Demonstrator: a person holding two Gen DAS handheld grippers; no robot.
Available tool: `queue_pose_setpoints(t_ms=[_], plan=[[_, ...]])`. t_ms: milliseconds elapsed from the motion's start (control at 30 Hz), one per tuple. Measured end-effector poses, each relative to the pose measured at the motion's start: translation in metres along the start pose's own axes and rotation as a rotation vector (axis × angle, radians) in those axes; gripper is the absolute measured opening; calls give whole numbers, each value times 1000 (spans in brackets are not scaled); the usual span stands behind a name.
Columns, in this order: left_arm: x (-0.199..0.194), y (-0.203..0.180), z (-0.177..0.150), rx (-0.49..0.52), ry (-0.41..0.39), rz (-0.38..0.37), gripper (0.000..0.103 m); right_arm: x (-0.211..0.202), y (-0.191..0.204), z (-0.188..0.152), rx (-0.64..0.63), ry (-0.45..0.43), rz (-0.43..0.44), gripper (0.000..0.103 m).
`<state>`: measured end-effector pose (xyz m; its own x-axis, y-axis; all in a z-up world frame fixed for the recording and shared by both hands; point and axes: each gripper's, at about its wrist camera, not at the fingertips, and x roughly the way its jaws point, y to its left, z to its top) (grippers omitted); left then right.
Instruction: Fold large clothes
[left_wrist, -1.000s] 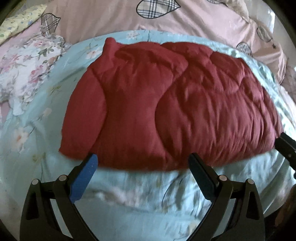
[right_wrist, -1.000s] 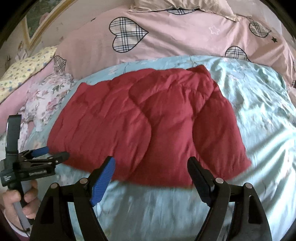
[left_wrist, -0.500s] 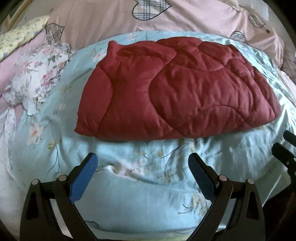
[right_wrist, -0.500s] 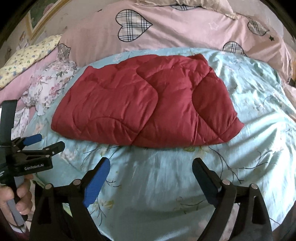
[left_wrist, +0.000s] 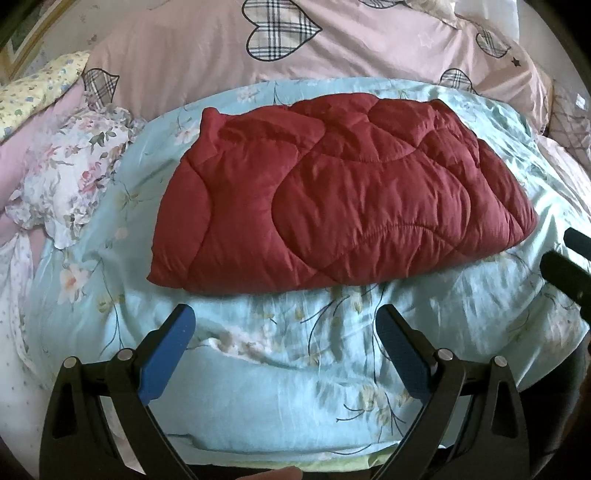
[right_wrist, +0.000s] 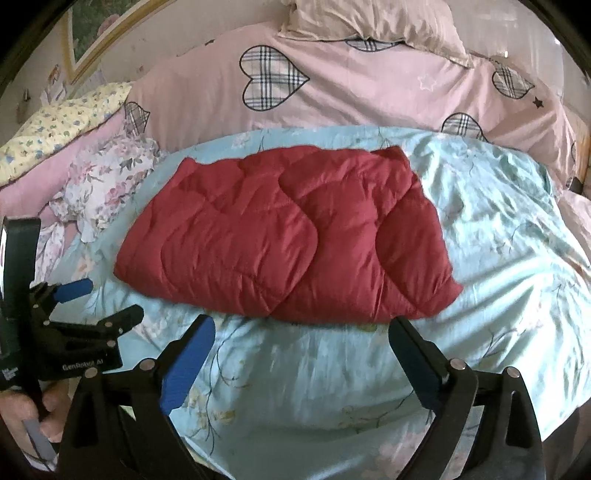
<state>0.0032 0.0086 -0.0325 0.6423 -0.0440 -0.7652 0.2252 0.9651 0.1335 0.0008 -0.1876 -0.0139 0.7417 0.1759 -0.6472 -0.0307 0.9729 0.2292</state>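
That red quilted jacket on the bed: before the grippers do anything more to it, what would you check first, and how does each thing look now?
1. Red quilted jacket lies folded on the light blue sheet: ok.
2. Left gripper open and empty: ok.
3. Right gripper jaws opening, nothing between them: ok.
4. Both grippers clear of the jacket: ok.
5. Layers under the fold lie smooth: cannot tell.
6. Floral cloth lies apart from the jacket: ok.

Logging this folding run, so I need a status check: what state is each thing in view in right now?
Red jacket: folded, lying flat on the bed, free of both claws.
Blue sheet: spread out, wrinkled.
Left claw: open, empty.
Right claw: opening, nothing between its jaws.
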Motion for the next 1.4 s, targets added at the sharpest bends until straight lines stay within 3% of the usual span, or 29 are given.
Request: queue_pose_setpoints(t_ms=[600,1400], plan=[[24,14,20,-44,10,0,99,46,0,18,22,85,10,98],[48,21,34,-64,22,-13,99,76,-4,32,33,121,10,98]])
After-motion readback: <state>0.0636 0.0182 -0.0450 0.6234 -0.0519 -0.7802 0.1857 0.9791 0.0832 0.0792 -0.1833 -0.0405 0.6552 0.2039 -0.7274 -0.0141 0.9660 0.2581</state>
